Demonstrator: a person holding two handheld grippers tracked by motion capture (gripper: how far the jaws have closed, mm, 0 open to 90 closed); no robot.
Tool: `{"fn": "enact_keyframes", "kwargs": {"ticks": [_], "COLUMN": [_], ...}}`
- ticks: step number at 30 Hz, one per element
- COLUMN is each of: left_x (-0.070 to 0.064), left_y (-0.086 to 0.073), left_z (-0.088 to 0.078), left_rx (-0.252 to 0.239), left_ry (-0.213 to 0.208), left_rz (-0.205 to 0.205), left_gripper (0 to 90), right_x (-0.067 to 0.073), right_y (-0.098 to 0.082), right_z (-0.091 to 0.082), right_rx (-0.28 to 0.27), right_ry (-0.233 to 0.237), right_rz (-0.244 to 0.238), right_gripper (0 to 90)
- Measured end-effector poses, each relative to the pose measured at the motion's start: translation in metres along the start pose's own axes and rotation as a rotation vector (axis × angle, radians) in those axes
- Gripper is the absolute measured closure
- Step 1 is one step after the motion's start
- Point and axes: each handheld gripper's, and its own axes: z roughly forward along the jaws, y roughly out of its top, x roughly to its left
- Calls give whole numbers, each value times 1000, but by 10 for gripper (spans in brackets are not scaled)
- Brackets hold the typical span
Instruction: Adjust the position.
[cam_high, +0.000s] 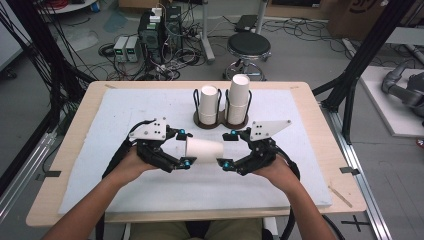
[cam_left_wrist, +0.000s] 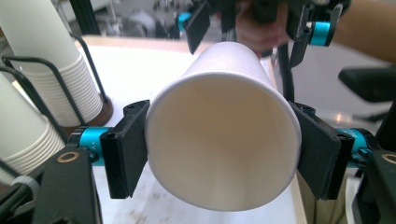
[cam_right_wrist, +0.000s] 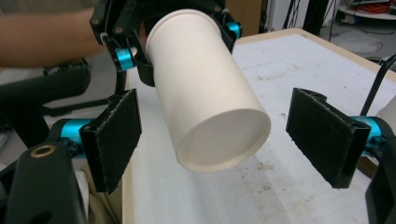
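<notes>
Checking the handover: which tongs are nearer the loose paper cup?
Left. The left tongs clamp the paper cup at its rim; the right tongs stand open around its base, pads apart from it.

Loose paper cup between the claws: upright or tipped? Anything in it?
Tipped on its side and empty. The paper cup lies level in the left claw, gripped at the rim; the left gripper view looks into its bare inside.

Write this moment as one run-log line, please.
left hand-held gripper: clamps white paper cup near rim, sideways | right hand-held gripper: open around cup base, pads apart
</notes>
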Motion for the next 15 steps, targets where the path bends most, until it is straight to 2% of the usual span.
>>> {"fn": "enact_keyframes", "kwargs": {"ticks": [1, 3, 6, 8, 9, 10, 11, 13, 14, 15], "left_x": [1, 2, 3, 3, 3, 3, 4, 5, 5, 5], "left_y": [3, 10, 21, 24, 29, 29, 34, 38, 38, 40], "left_z": [0, -1, -1, -1, -1, -1, 0, 0, 0, 1], "left_rx": [23, 77, 130, 143, 170, 170, 198, 230, 230, 260], "left_ry": [-1, -5, -9, -10, -9, -9, -6, -6, -6, -7], "left_rz": [10, 31, 50, 58, 71, 71, 80, 91, 91, 94], "left_gripper": [265, 265, 265, 265, 265, 266, 265, 265, 265, 265], "right_x": [0, 0, 0, 0, 1, 1, 2, 3, 3, 4], "right_y": [0, 4, 11, 12, 16, 16, 20, 23, 23, 26], "right_z": [0, 3, 7, 8, 10, 10, 14, 16, 16, 20], "right_rx": [0, 36, 67, 76, 100, 100, 136, 162, 162, 185], "right_ry": [0, -14, -24, -26, -30, -30, -33, -37, -37, -38], "right_rz": [0, -23, -48, -52, -76, -76, -103, -126, -126, -145], "right_gripper": [187, 187, 187, 187, 187, 187, 187, 187, 187, 187]}}
